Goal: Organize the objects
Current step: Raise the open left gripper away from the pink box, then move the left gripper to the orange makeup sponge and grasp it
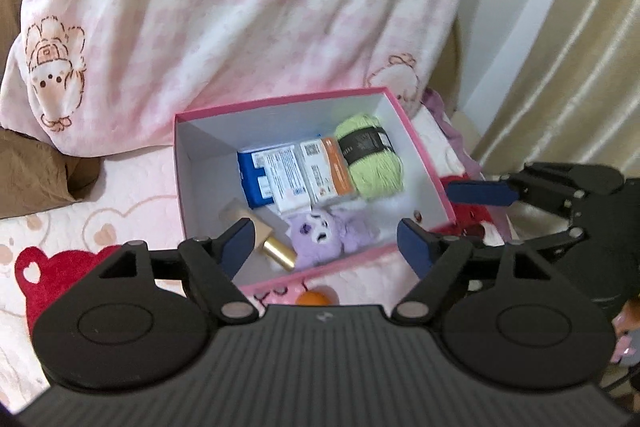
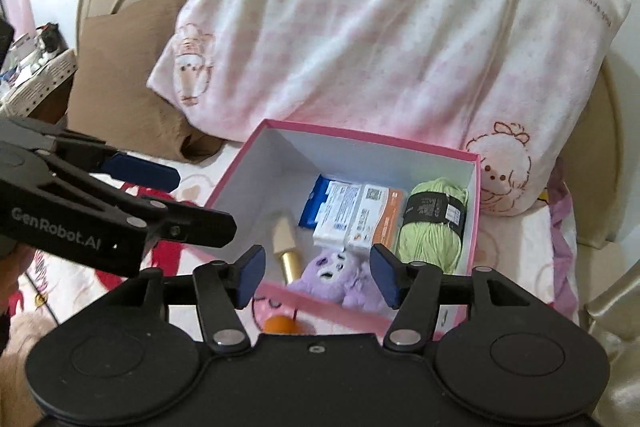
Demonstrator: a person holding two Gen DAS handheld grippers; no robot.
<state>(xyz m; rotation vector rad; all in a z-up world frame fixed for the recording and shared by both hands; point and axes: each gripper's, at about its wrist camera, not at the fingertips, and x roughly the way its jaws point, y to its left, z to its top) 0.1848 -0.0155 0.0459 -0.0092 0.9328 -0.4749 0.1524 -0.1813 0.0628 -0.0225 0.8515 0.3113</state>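
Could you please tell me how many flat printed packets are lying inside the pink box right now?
3: the blue packet farthest from the yarn, the white packet in the middle, and the orange packet beside the yarn. More may lie hidden underneath.

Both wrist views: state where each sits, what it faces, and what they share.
Left wrist: on the left gripper, looking down into the pink box; right gripper at right.
Right wrist: on the right gripper, same box; left gripper at left.
Shared: green yarn, purple plush, pink pillow.
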